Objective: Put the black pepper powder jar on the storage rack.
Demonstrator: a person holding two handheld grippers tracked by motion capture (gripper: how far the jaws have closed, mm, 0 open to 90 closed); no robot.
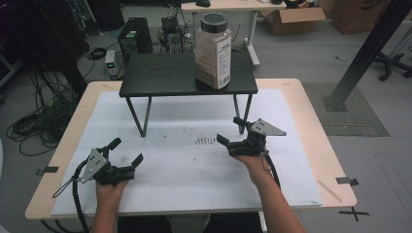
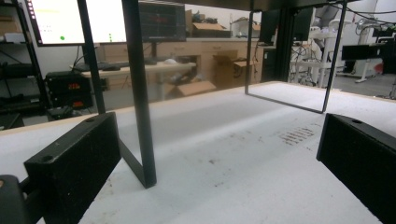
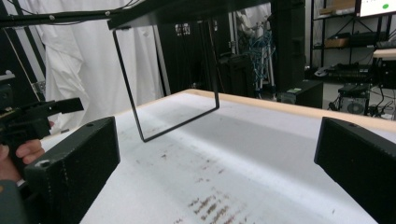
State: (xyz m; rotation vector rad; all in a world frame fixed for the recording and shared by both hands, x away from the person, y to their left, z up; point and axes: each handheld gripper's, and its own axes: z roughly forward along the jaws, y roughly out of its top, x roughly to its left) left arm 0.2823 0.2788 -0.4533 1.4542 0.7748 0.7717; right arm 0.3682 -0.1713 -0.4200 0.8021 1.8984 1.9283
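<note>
A tall jar (image 1: pixel 213 50) with a dark lid and pale contents stands upright on the right part of a small black stand (image 1: pixel 160 77). My left gripper (image 1: pixel 126 152) rests low over the white mat at the near left, open, nothing between its jaws. My right gripper (image 1: pixel 231 131) hovers at the near right, close to the stand's right leg, also open and empty. The left gripper view looks past both jaws at the stand's left leg (image 2: pixel 140 98). In the right gripper view the leg frame (image 3: pixel 173 93) rises ahead, and the other gripper (image 3: pixel 42 116) shows at the left.
A white mat (image 1: pixel 189 165) covers the wooden table (image 1: pixel 318 141), with dark stains (image 1: pixel 205 141) near its middle. A black metal post (image 1: pixel 362 53) slants down beyond the table's right edge. Computers, cables and cardboard boxes sit on the floor behind.
</note>
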